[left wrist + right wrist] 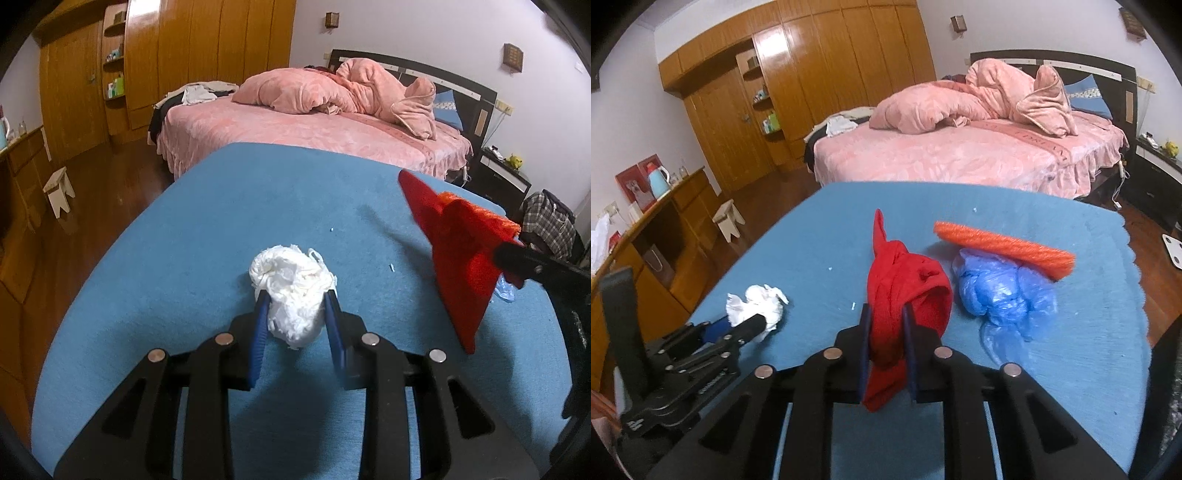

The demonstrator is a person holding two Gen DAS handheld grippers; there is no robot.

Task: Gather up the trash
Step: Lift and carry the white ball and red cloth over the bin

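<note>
Now the left gripper [295,306] has its two blue fingers [259,325] pressed on a crumpled white ball of tissue paper [291,288], one finger on each side. The ball sits on the blue cloth table top [184,229], or just above it; I cannot tell which. It looks very light and squashy, so a soft squeeze around its middle should be enough. Bits could tear off if it is pulled hard.

The right gripper [886,328] is shut tight on a twisted red floppy bag [905,295], which hangs limp between its fingers. It looks thin and light, maybe a little slippery, so a bunched fat part is the best place to pinch.

Just beside the red bag lies a scrunched blue plastic bag [1001,291], with a flat orange foam strip [1004,245] resting on top of it. Both look light and easy to crush. Behind the table stands a pink bed [960,158].
</note>
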